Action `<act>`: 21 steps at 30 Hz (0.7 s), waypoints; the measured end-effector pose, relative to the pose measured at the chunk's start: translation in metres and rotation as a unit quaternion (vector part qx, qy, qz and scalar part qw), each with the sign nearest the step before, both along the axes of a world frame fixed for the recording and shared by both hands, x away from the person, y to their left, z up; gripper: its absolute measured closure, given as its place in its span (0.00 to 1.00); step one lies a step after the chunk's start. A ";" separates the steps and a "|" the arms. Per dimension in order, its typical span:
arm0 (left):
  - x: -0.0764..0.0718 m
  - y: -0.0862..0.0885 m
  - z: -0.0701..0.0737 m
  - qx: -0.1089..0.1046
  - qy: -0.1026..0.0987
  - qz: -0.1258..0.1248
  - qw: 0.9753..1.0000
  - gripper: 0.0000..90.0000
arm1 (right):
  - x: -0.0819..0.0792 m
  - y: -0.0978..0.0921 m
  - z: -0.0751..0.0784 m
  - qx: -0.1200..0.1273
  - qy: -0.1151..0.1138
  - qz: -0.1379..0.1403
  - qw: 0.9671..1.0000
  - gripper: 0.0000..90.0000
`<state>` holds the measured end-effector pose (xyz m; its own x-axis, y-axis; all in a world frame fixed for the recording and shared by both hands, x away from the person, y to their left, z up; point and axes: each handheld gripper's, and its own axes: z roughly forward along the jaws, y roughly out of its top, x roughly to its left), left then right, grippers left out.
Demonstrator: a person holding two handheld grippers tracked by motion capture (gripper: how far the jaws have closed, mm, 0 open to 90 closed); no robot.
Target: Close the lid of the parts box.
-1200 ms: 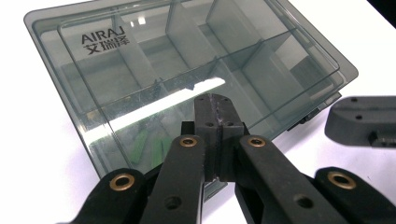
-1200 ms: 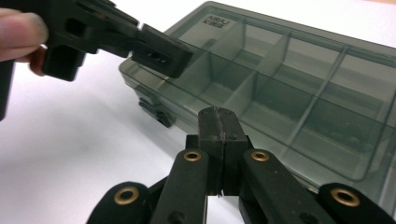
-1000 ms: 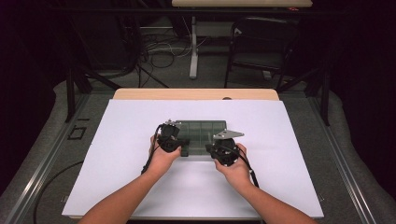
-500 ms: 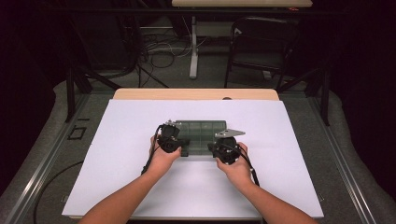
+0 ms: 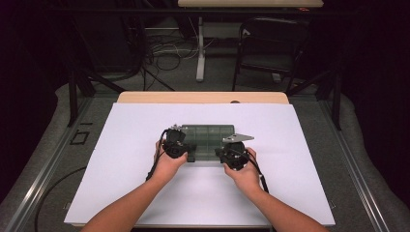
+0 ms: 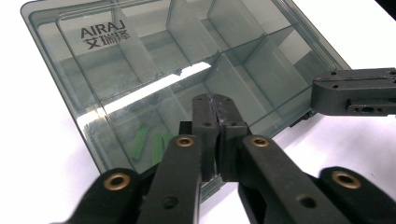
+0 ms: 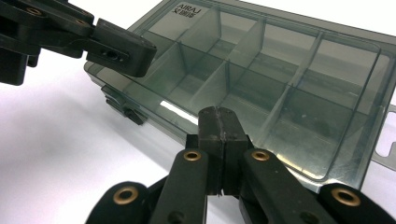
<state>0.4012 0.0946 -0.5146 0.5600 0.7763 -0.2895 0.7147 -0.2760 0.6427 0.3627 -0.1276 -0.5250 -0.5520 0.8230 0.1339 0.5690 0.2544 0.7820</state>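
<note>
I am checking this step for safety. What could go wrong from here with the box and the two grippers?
1. Both grippers, left and right, are shut over the organizer box's near edge; pressing on the smooth lid could make them slip.
2. The box might slide on the white sheet.
3. The green pieces inside may shift.

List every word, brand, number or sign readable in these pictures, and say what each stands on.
"AIRAJ": printed in dark letters on the lid corner of the smoky clear plastic compartment box, in the left gripper view.
"艾瑞泽": Chinese characters right beneath it on the same lid, as best they read.
The same mark shows on the box in the right gripper view, where only "AIRAJ" reads; the line beneath is too small.
</note>
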 end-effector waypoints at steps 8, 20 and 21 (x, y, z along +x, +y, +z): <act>0.000 0.012 0.005 0.000 -0.005 0.017 1.000 0.83 | 0.002 0.001 0.002 -0.001 0.008 0.006 1.000 0.97; -0.005 0.035 0.020 -0.016 -0.031 0.028 0.999 0.65 | 0.005 -0.001 0.015 -0.022 0.003 0.006 1.000 0.75; -0.006 0.038 0.022 -0.016 -0.035 0.026 0.999 0.63 | 0.006 -0.002 0.017 -0.023 -0.005 0.004 1.000 0.72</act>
